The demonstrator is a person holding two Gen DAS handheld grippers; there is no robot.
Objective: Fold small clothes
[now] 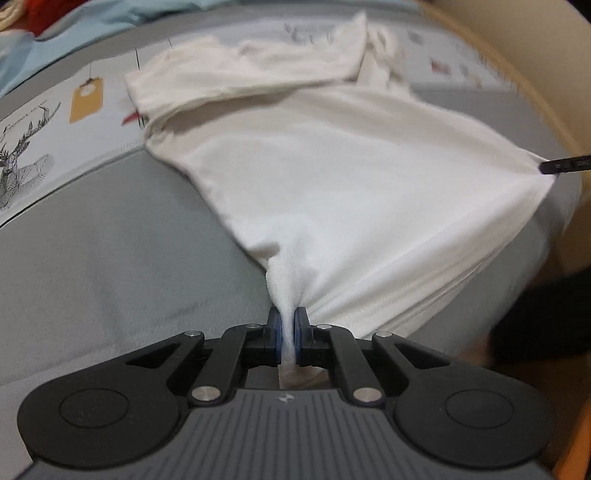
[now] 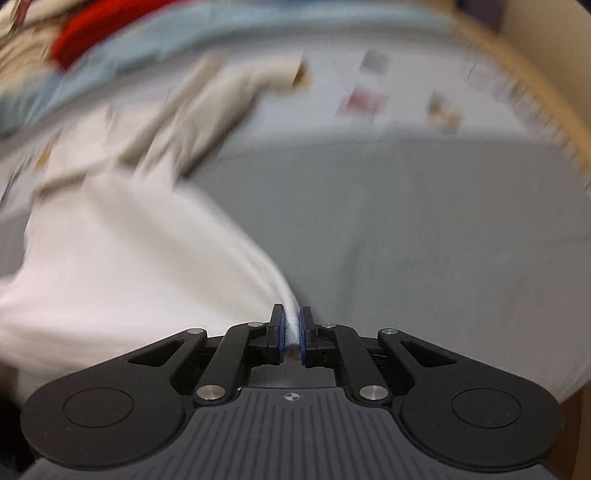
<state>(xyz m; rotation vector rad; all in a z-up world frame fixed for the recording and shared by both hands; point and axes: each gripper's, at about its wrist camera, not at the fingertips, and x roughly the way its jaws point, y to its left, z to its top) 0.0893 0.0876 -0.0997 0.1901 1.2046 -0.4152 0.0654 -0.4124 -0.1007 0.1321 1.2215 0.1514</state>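
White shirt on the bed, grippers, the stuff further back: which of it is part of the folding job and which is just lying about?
Part of the job:
- white shirt, spread on the grey sheet
- left gripper, jaws shut on the shirt's hem
- right gripper, jaws shut on another corner

Lying about:
- red cloth
- light blue cloth
- printed deer sheet

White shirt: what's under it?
The white shirt, pinched at the hem by the left gripper and right gripper, lies on the grey bed cover and its printed strip. Whatever it covers is hidden.
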